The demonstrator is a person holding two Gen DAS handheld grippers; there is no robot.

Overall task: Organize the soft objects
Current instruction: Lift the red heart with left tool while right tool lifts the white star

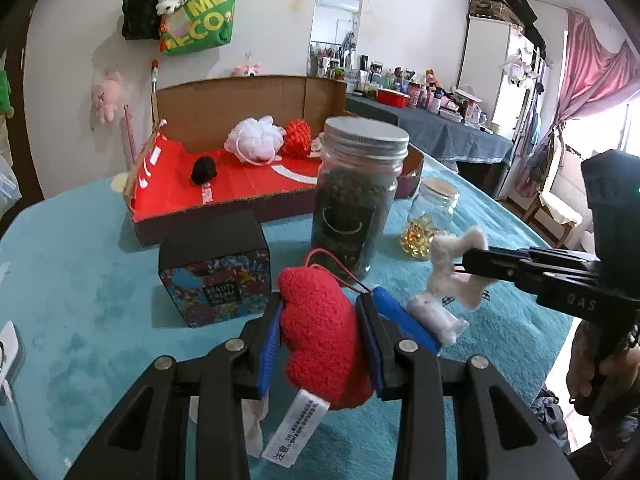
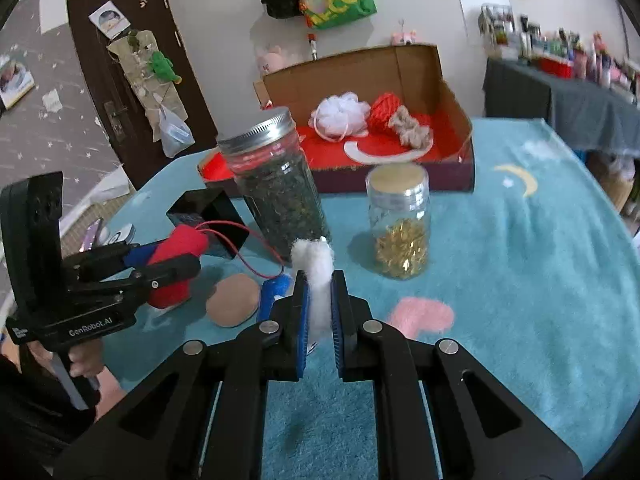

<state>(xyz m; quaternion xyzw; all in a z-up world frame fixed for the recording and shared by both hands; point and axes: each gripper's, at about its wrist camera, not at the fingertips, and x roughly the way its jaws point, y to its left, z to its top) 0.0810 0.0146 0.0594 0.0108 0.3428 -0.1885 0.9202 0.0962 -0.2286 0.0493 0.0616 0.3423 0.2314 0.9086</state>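
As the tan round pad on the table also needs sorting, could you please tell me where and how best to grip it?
Probably pinch the tan round pad across its near edge, from above and the front. It lies flat, a low disc on the blue cloth, with the left gripper close beside it and a blue item opposite.

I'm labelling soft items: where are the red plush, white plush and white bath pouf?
red plush point(image 1: 320, 336), left wrist view, its middle
white plush point(image 2: 314, 276), right wrist view, upper body
white bath pouf point(image 1: 254, 140), left wrist view, centre
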